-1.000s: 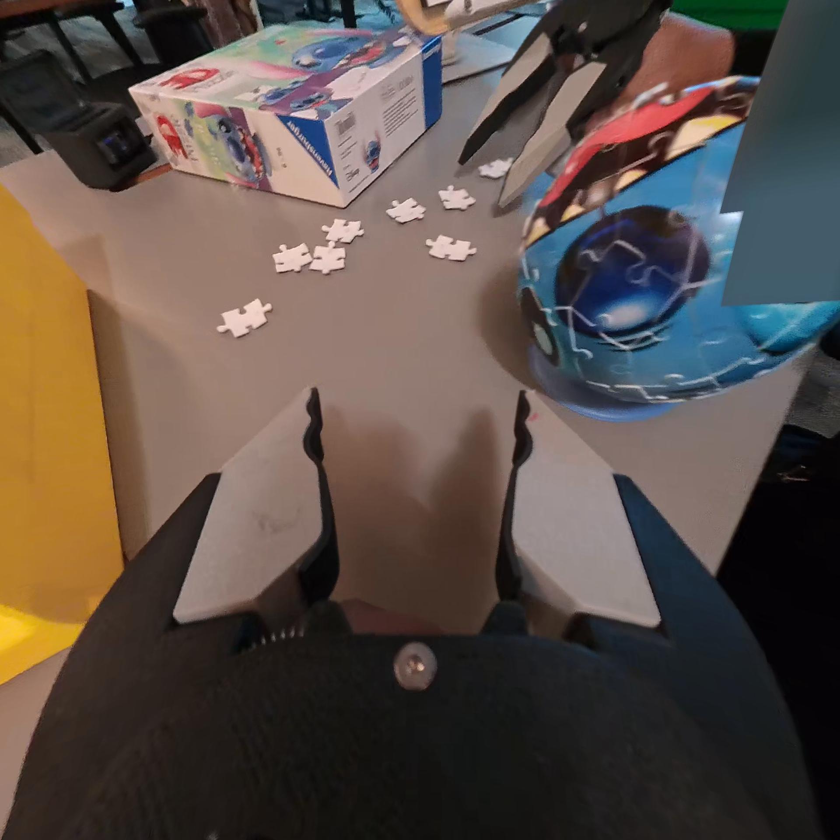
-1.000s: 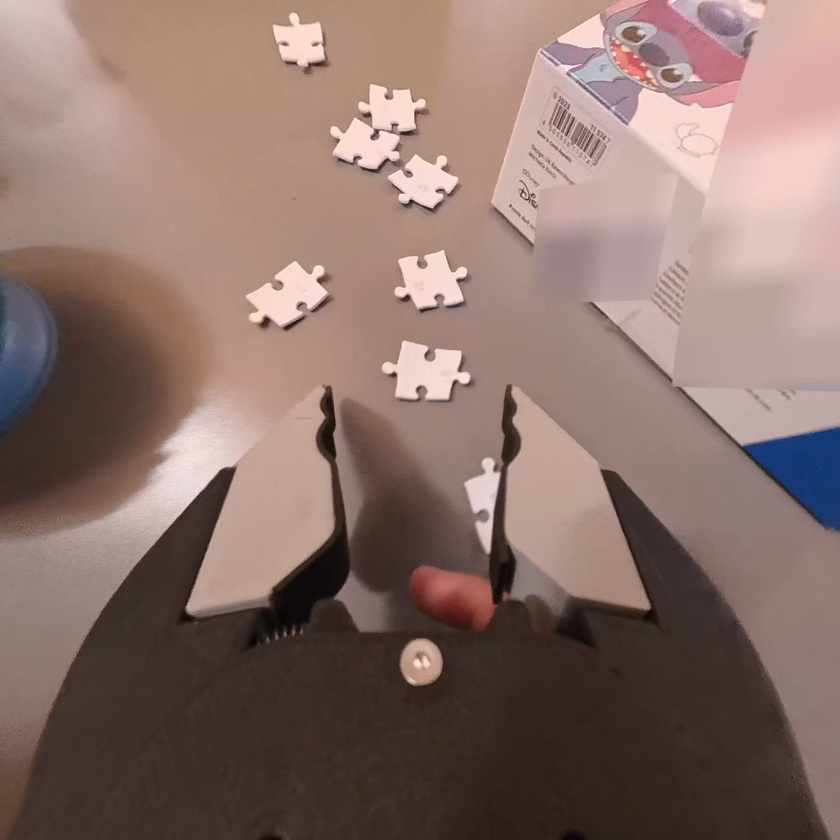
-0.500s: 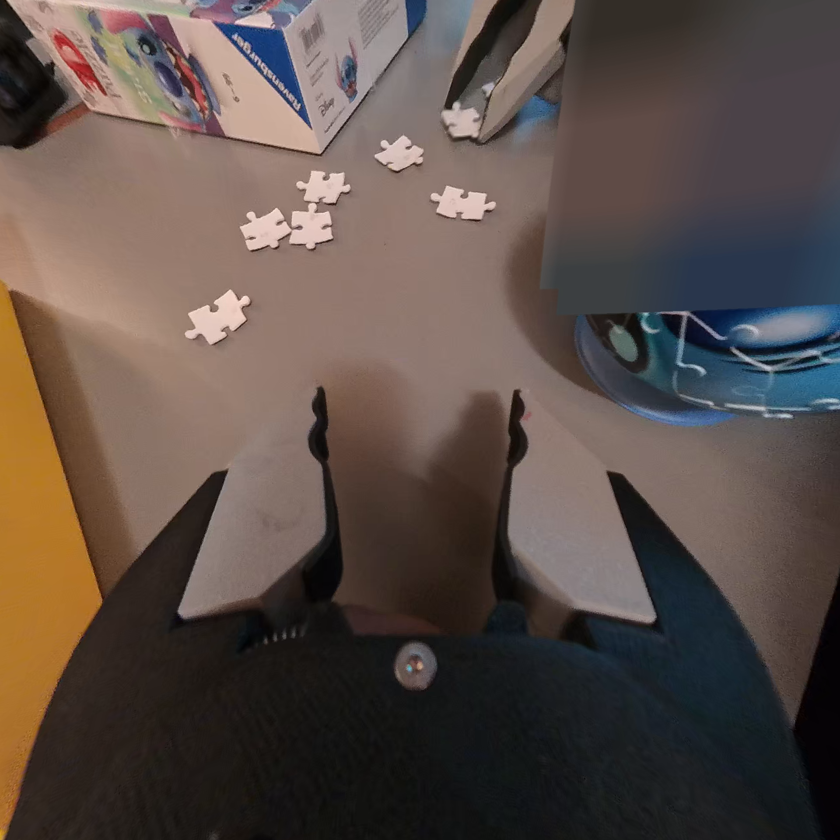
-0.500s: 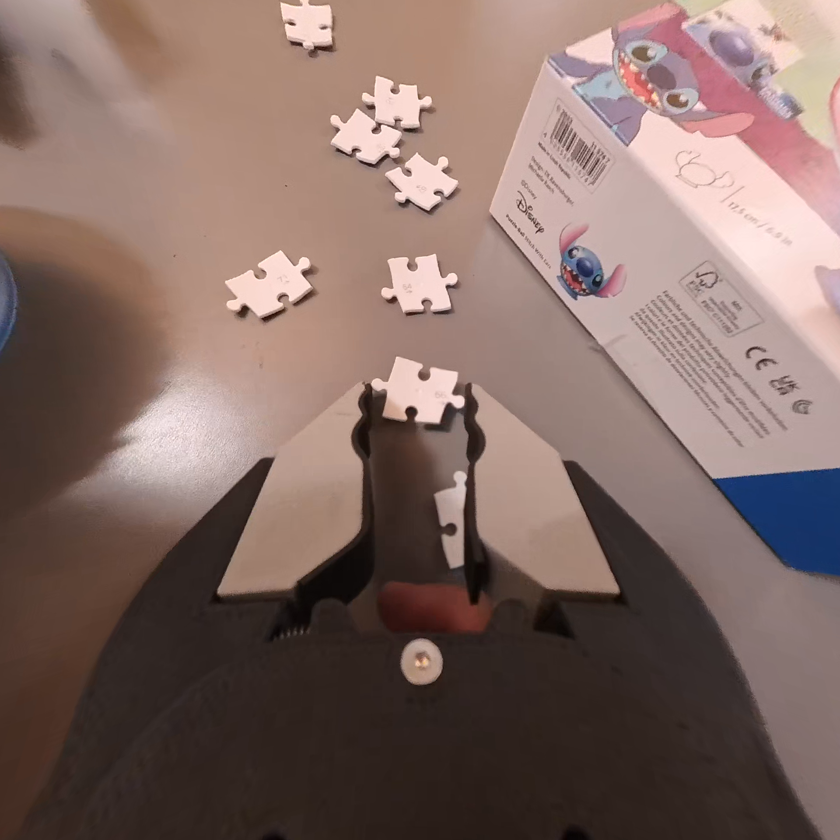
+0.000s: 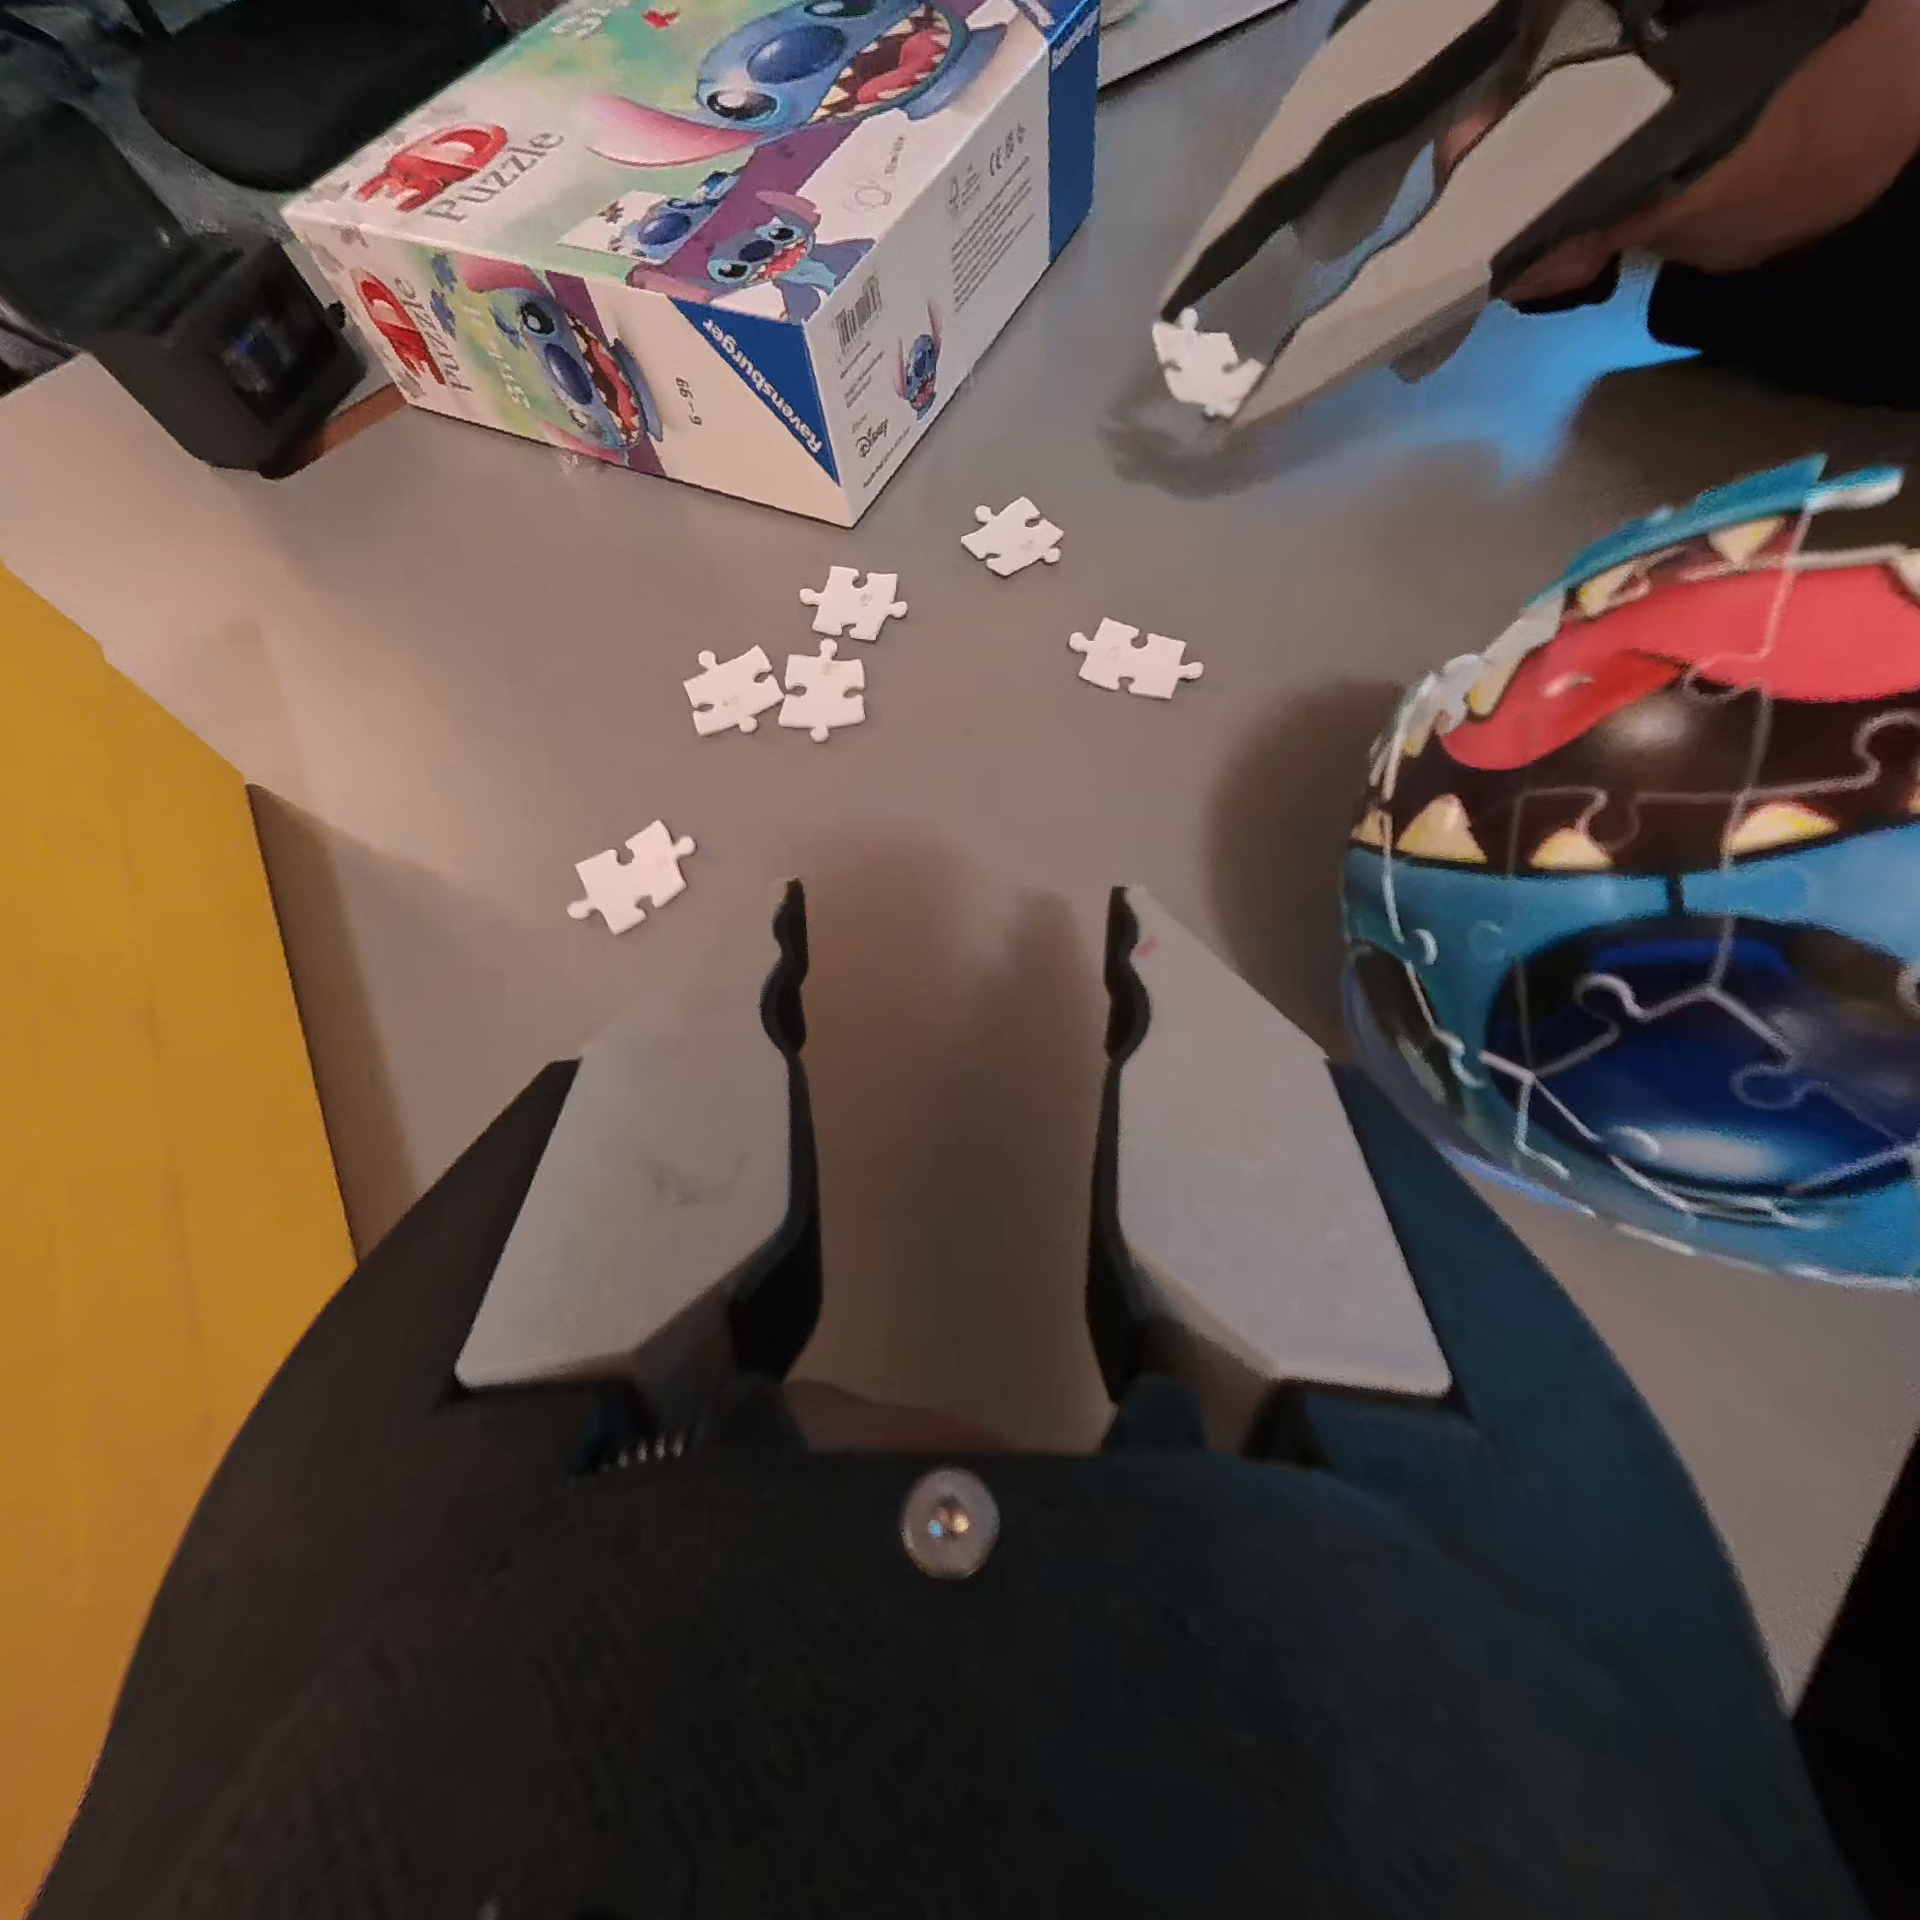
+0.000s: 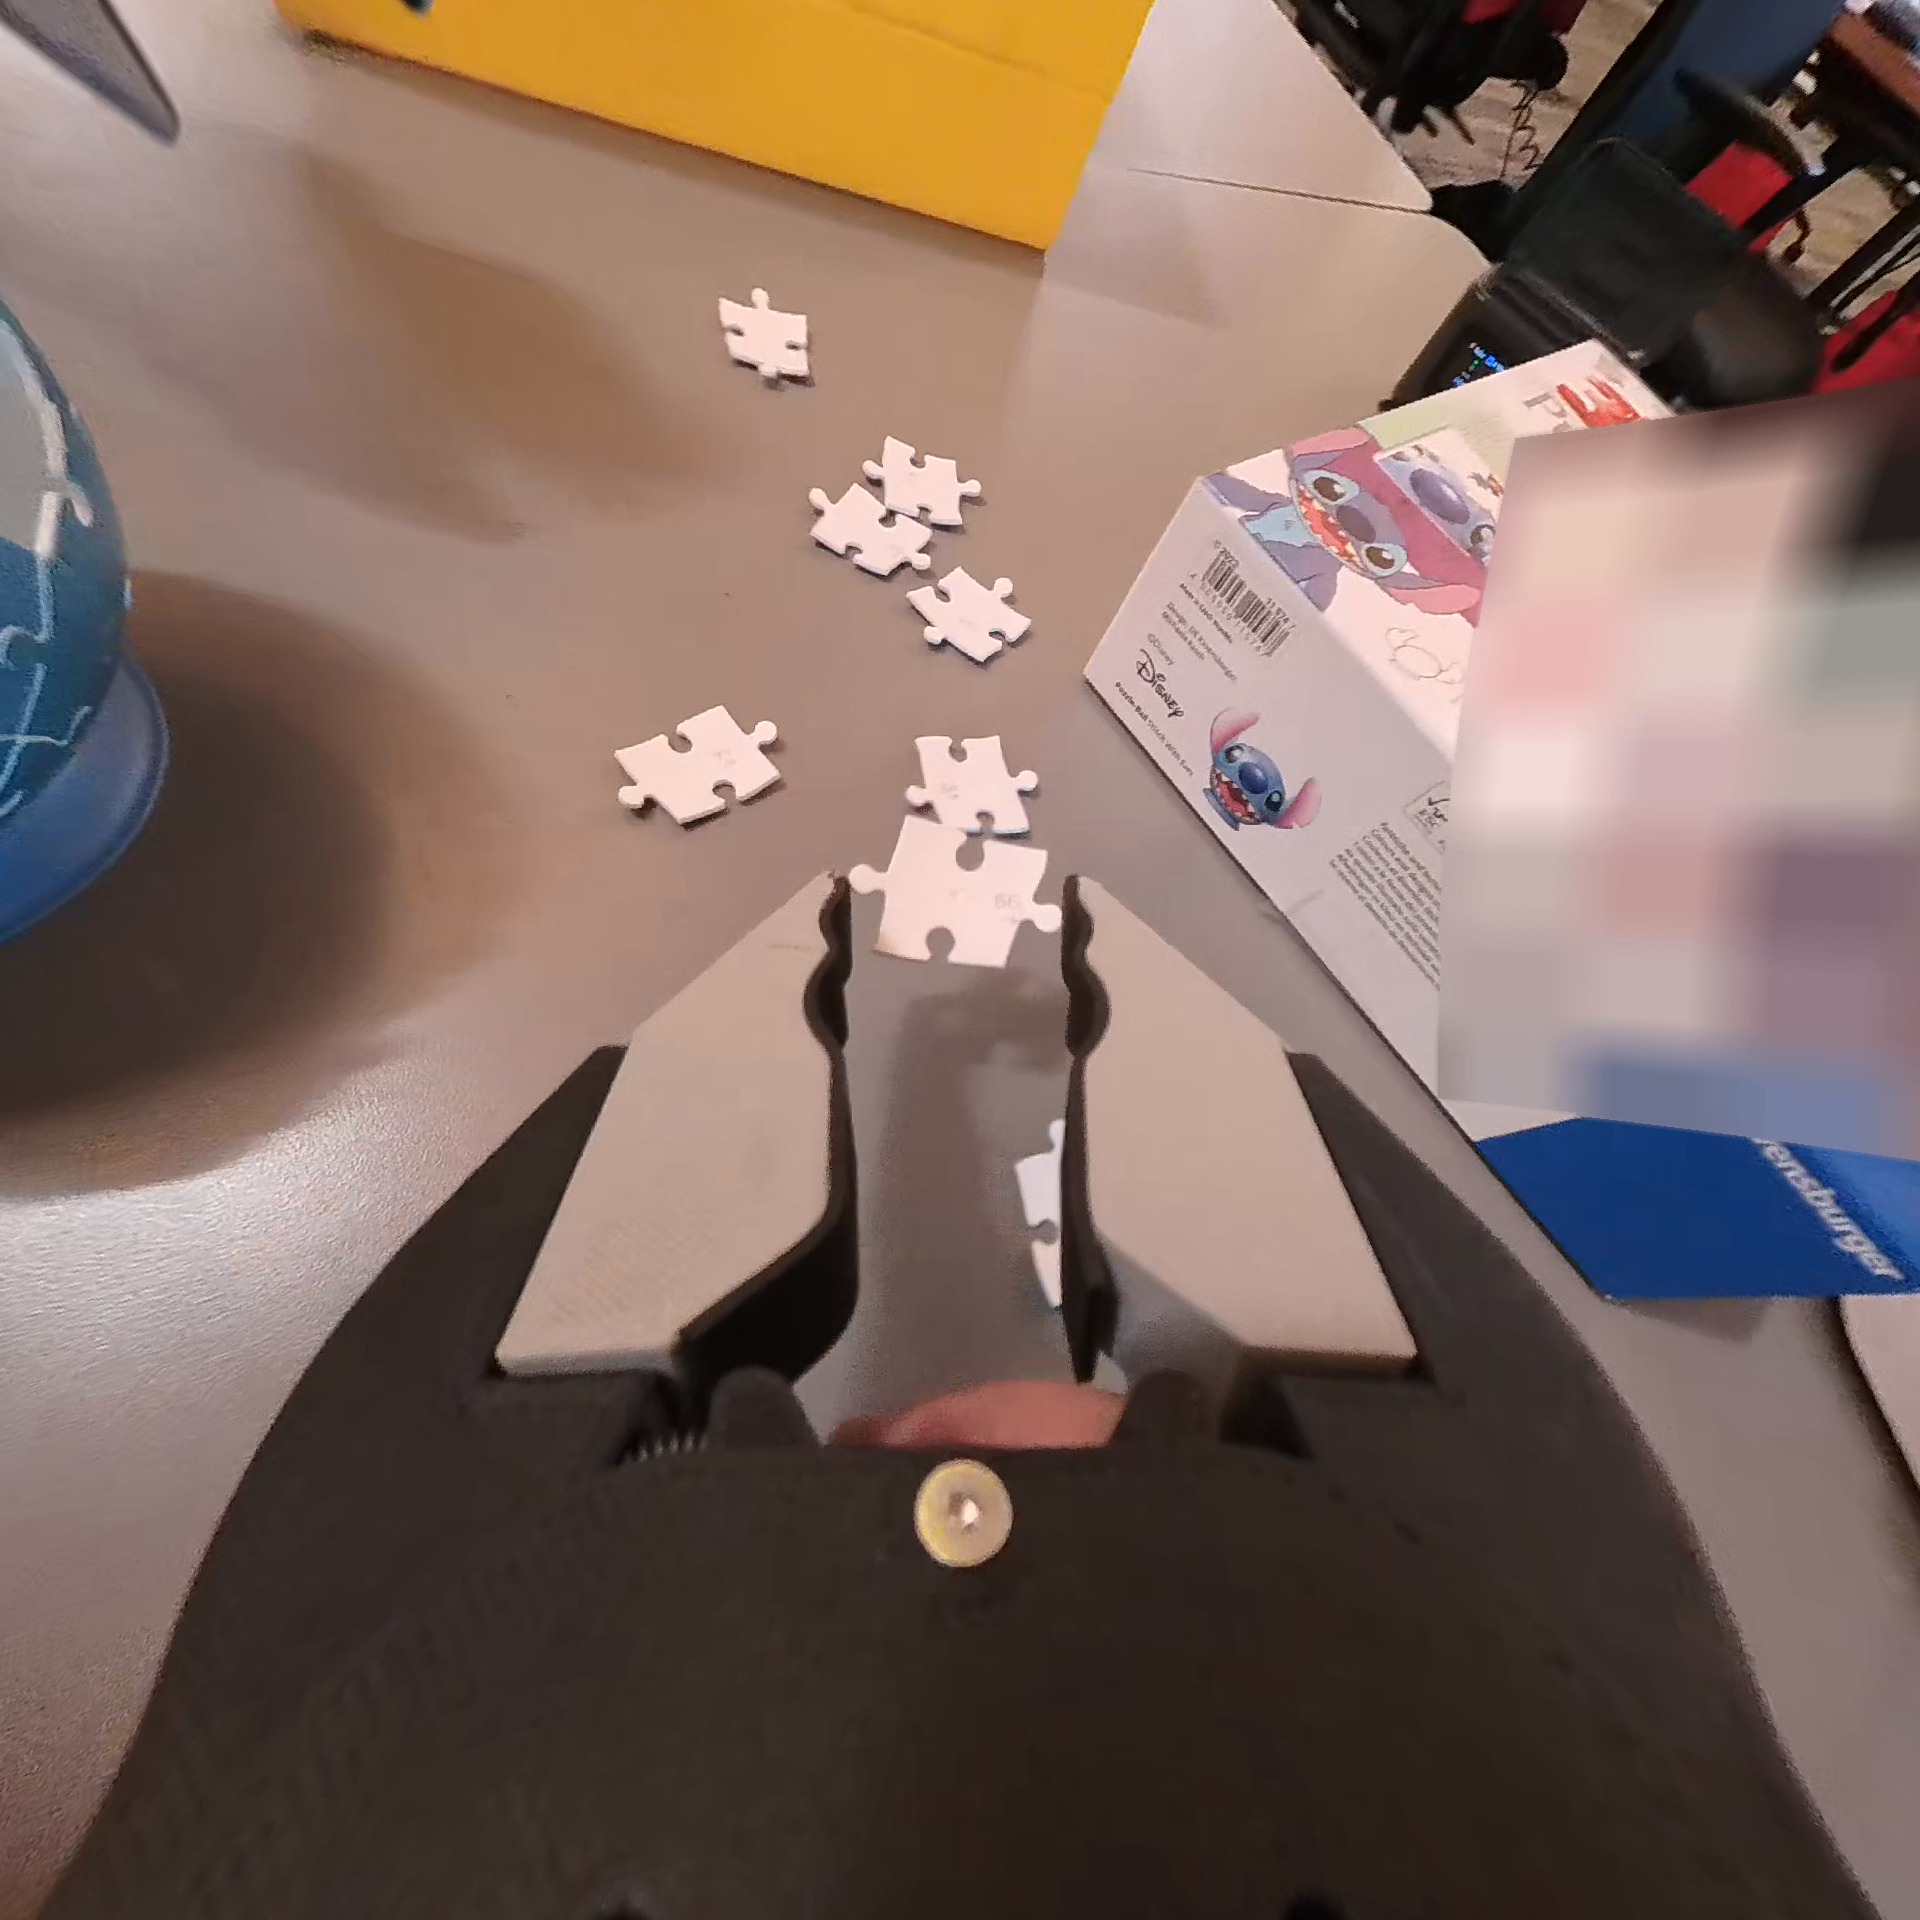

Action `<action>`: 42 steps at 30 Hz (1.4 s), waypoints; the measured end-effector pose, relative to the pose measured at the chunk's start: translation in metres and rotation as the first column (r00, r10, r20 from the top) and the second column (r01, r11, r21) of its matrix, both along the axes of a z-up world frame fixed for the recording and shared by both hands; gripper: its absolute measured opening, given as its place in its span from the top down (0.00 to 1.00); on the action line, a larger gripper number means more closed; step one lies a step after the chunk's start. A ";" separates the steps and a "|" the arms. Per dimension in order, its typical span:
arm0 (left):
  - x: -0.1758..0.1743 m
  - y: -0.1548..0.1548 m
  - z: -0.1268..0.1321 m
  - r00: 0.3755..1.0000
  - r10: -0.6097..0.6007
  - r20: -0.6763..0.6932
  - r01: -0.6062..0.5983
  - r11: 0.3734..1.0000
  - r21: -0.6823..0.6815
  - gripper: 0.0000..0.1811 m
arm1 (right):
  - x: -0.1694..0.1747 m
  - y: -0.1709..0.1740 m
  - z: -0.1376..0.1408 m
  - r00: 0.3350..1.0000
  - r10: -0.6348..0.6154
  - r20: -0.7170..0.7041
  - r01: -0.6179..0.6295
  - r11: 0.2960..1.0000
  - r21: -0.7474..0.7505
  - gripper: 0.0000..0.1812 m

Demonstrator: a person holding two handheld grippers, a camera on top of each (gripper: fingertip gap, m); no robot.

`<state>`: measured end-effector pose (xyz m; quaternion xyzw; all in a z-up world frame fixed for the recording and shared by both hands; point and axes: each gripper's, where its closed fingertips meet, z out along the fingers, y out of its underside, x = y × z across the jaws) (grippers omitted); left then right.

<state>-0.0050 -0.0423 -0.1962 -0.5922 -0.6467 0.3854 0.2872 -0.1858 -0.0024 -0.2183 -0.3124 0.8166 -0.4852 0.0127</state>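
My right gripper is shut on a white puzzle piece, pinched by its edges at the fingertips and held a little above the grey table. The left wrist view shows this gripper at the far right with the piece in its tips. My left gripper is open and empty, low over the table, just left of a partly built blue puzzle ball. Several loose white pieces lie ahead of it. The ball is at the left edge of the right wrist view.
A printed puzzle box lies at the back left of the pieces and shows at right in the right wrist view. A yellow box borders the table. A black device stands behind. Another piece lies under my right gripper. Left tips and right tips are each some 35 cm from the black device. It is also in sight in the right wrist view.
My right gripper has closed on a puzzle piece and lifted it off the table. My left gripper stays open; its view has shifted towards the ball.
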 end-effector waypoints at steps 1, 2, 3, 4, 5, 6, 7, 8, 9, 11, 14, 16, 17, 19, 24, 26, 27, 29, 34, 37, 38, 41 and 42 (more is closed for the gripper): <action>-0.003 0.000 0.004 1.000 -0.002 -0.002 0.002 1.000 0.002 0.69 | 0.001 0.000 0.001 1.000 -0.002 -0.013 0.002 1.000 -0.013 0.79; -0.007 0.000 0.010 1.000 -0.006 -0.011 0.006 1.000 0.010 0.69 | 0.001 0.000 0.002 1.000 -0.004 -0.026 0.003 1.000 -0.030 0.79; -0.012 0.000 0.017 1.000 -0.013 -0.023 0.014 1.000 0.021 0.70 | 0.002 0.000 0.004 0.999 -0.004 -0.036 0.002 0.999 -0.046 0.79; -0.016 0.002 0.023 0.999 -0.027 -0.030 0.028 0.999 0.035 0.70 | 0.004 0.000 0.007 0.999 -0.002 -0.040 0.000 0.998 -0.062 0.79; -0.021 0.004 0.028 0.999 -0.043 -0.031 0.044 0.998 0.049 0.70 | 0.006 0.001 0.009 0.999 0.003 -0.043 -0.007 0.997 -0.079 0.79; -0.027 0.006 0.032 0.998 -0.059 -0.027 0.061 0.996 0.059 0.70 | 0.008 0.001 0.011 0.999 0.009 -0.052 -0.014 0.996 -0.092 0.79; -0.032 0.007 0.033 0.997 -0.073 -0.018 0.075 0.995 0.063 0.70 | 0.009 0.001 0.011 0.998 0.013 -0.065 -0.019 0.994 -0.104 0.79; -0.038 0.008 0.034 0.996 -0.084 -0.006 0.084 0.994 0.063 0.70 | 0.010 0.002 0.011 0.997 0.015 -0.079 -0.024 0.994 -0.110 0.79; -0.044 0.009 0.032 0.995 -0.098 0.009 0.097 0.993 0.063 0.71 | 0.011 0.002 0.010 0.996 0.017 -0.092 -0.027 0.993 -0.111 0.79; -0.056 0.013 0.025 0.991 -0.128 0.043 0.125 0.990 0.070 0.71 | 0.011 0.002 0.003 0.993 0.020 -0.118 -0.031 0.996 -0.088 0.79; -0.062 0.007 0.010 0.986 -0.113 0.122 0.103 0.991 0.086 0.69 | -0.012 -0.004 -0.015 0.981 -0.078 -0.176 0.076 0.997 -0.023 0.79; -0.058 -0.004 0.002 0.987 -0.068 0.149 0.060 0.996 0.063 0.69 | -0.027 -0.006 -0.027 0.976 -0.128 -0.175 0.137 0.990 0.042 0.79; -0.055 -0.013 -0.002 0.988 -0.035 0.153 0.029 0.999 0.039 0.69 | -0.032 -0.005 -0.032 0.976 -0.141 -0.164 0.154 0.986 0.069 0.79; -0.048 -0.022 -0.008 0.989 -0.007 0.145 0.002 0.999 0.037 0.69 | -0.037 -0.005 -0.034 0.980 -0.150 -0.134 0.162 0.983 0.086 0.77; -0.035 -0.034 -0.024 0.990 0.041 0.133 -0.049 0.997 0.055 0.69 | -0.017 -0.004 -0.011 0.996 -0.071 0.045 0.067 0.994 0.088 0.73; -0.030 -0.032 -0.025 0.993 0.038 0.114 -0.047 0.996 0.074 0.69 | 0.002 -0.004 -0.012 0.996 0.018 0.092 -0.030 0.991 0.128 0.74; -0.027 -0.032 -0.025 0.994 0.041 0.104 -0.049 0.996 0.075 0.69 | 0.005 -0.008 -0.017 0.997 0.036 0.072 -0.047 0.986 0.160 0.74; -0.022 -0.032 -0.025 0.994 0.046 0.098 -0.053 0.996 0.077 0.69 | 0.004 -0.025 -0.027 0.999 0.047 0.001 -0.046 0.982 0.185 0.71; -0.012 -0.033 -0.023 0.992 0.054 0.111 -0.063 0.995 0.081 0.69 | 0.021 -0.044 -0.042 0.985 0.131 0.114 -0.164 0.920 0.356 0.71; -0.005 -0.030 -0.020 0.992 0.064 0.112 -0.074 0.994 0.082 0.69 | 0.019 -0.055 -0.045 0.986 0.141 0.093 -0.164 0.930 0.328 0.83; -0.003 -0.029 -0.020 0.992 0.068 0.107 -0.077 0.993 0.086 0.69 | 0.019 -0.057 -0.044 0.985 0.138 0.104 -0.165 0.930 0.329 0.83; 0.005 -0.026 -0.023 0.989 0.099 0.106 -0.110 0.988 0.110 0.70 | 0.014 -0.058 -0.044 0.988 0.107 0.109 -0.137 0.937 0.320 0.84; 0.008 -0.024 -0.024 0.988 0.113 0.106 -0.126 0.984 0.122 0.70 | 0.011 -0.059 -0.044 0.991 0.090 0.103 -0.118 0.943 0.310 0.84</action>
